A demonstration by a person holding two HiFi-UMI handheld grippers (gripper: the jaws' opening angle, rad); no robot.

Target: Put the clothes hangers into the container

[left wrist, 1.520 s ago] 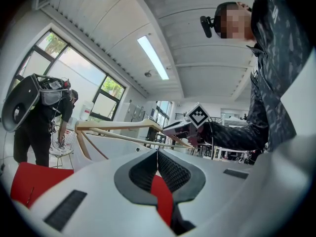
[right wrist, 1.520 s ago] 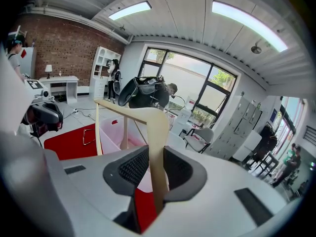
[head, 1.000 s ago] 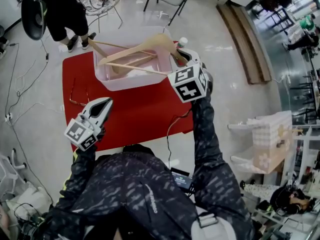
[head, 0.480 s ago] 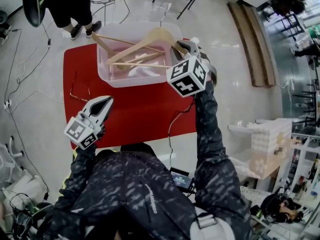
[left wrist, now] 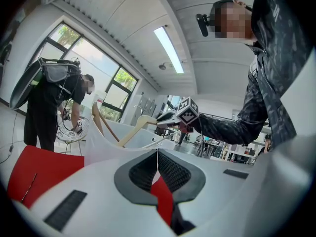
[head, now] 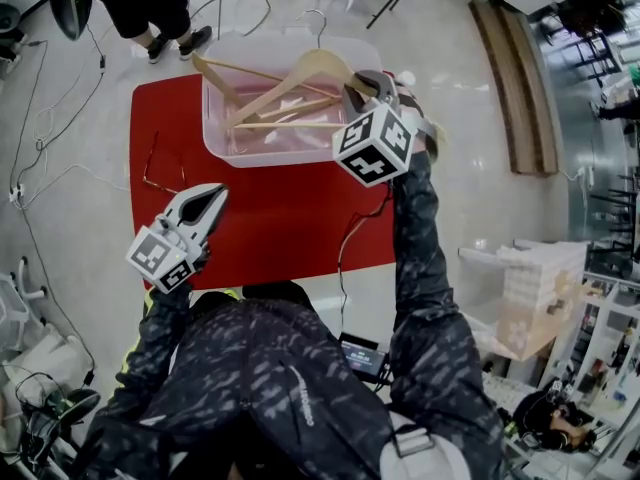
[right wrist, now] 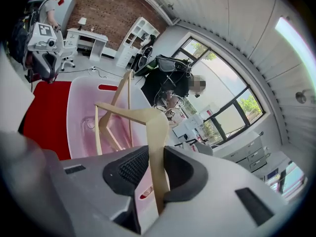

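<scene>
The left gripper [head: 213,198], closed and empty, lies level over the red table [head: 290,218], short of the bin [head: 215,146]. Two wooden hangers: hanger one [head: 214,76] leans inside the bin; hanger two [head: 298,74], above the bin's right rim, is clamped in the downward-tilted right gripper [head: 362,81].

Open-plan lab workspace, brick wall [right wrist: 106,6], white desks [right wrist: 87,34] and shelves [right wrist: 134,39], tall windows [right wrist: 224,110], ceiling strip lights [left wrist: 168,49], polished grey floor [head: 75,268].

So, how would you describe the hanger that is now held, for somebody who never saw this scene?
On the red table stands a pale pink container. Above the other hangers in it, this wooden hanger sits highest, one arm clamped in the right gripper.
</scene>
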